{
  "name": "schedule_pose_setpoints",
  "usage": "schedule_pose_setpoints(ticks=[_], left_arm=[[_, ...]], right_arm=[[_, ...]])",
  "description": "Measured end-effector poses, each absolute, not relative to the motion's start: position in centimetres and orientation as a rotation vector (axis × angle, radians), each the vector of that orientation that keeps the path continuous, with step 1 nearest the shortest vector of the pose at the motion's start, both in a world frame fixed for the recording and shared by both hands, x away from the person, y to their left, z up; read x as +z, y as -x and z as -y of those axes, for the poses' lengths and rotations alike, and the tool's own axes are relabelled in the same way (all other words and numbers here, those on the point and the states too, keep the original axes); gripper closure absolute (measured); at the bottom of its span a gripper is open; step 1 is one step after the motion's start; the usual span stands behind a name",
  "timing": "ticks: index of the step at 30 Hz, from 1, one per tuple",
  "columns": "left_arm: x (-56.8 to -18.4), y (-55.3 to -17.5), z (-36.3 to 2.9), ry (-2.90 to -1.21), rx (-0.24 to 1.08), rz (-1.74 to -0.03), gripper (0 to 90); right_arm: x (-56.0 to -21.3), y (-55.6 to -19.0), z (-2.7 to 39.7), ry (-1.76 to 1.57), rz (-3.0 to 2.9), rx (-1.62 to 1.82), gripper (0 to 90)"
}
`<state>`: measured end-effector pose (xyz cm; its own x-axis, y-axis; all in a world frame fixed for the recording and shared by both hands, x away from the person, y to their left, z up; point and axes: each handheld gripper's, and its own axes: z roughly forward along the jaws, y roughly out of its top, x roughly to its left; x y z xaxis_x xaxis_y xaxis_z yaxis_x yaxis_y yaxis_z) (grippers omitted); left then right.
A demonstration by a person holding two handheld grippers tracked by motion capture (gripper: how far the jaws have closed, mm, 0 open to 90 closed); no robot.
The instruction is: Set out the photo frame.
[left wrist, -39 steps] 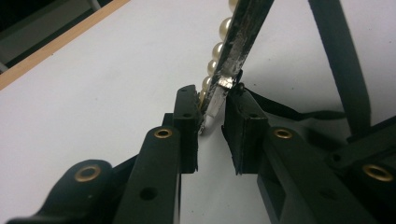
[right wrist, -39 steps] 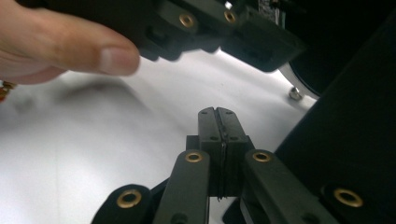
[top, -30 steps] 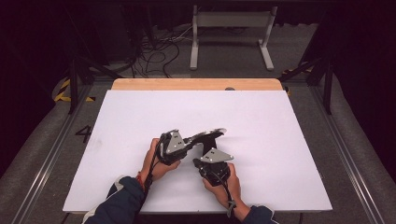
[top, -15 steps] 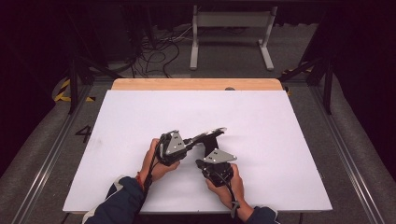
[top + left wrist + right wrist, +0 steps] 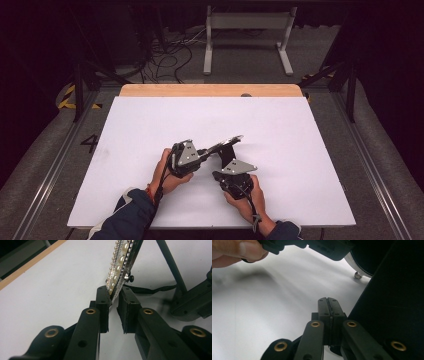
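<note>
A frame with a pearl-studded rim [image 5: 119, 263] and a black back is held tilted above the white table [image 5: 300, 145]; in the high view the frame [image 5: 226, 144] is near the table's middle. My left gripper [image 5: 113, 293] is shut on the rim's lower edge, and the high view shows this left gripper [image 5: 210, 150] in the left hand. A black stand leg [image 5: 172, 267] slants down to the table behind the frame. My right gripper [image 5: 327, 301] is shut with nothing between its jaws, beside the frame's black back panel [image 5: 392, 302]. From above, the right gripper [image 5: 227, 161] is just below the frame.
A wooden strip [image 5: 210, 90] runs along the table's far edge. Beyond it, a white metal stand [image 5: 247, 30] and loose cables [image 5: 170, 55] are on the floor. Metal rails [image 5: 55, 160] flank the table. The left hand's thumb [image 5: 234, 250] is in the right gripper view.
My right gripper has edged slightly to the right. The left gripper and the frame have stayed where they were.
</note>
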<state>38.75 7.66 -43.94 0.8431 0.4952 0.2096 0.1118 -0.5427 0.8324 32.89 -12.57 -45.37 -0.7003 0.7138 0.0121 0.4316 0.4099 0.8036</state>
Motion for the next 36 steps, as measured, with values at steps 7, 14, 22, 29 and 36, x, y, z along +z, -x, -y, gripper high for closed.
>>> schedule_pose_setpoints(ticks=[7, 14, 22, 29, 36], left_arm=[[-43.9, -39.1, -6.8, -2.074, 0.524, -0.496, 65.0], [-44.2, -39.4, -6.3, -2.059, 0.521, -0.527, 63.7], [-44.3, -39.2, -6.3, -2.056, 0.512, -0.502, 73.9], [-44.3, -38.7, -6.3, -2.078, 0.542, -0.482, 76.0], [-44.1, -38.1, -6.3, -2.102, 0.563, -0.477, 76.4]], right_arm=[[-45.6, -32.9, 12.5, -0.981, -2.35, 1.184, 90.0], [-45.7, -32.9, 12.5, -0.977, -2.347, 1.184, 90.0], [-45.8, -32.8, 12.5, -0.986, -2.34, 1.182, 90.0], [-45.8, -33.0, 12.9, -1.007, -2.338, 1.175, 90.0], [-45.7, -33.2, 13.7, -1.018, -2.343, 1.179, 90.0]])
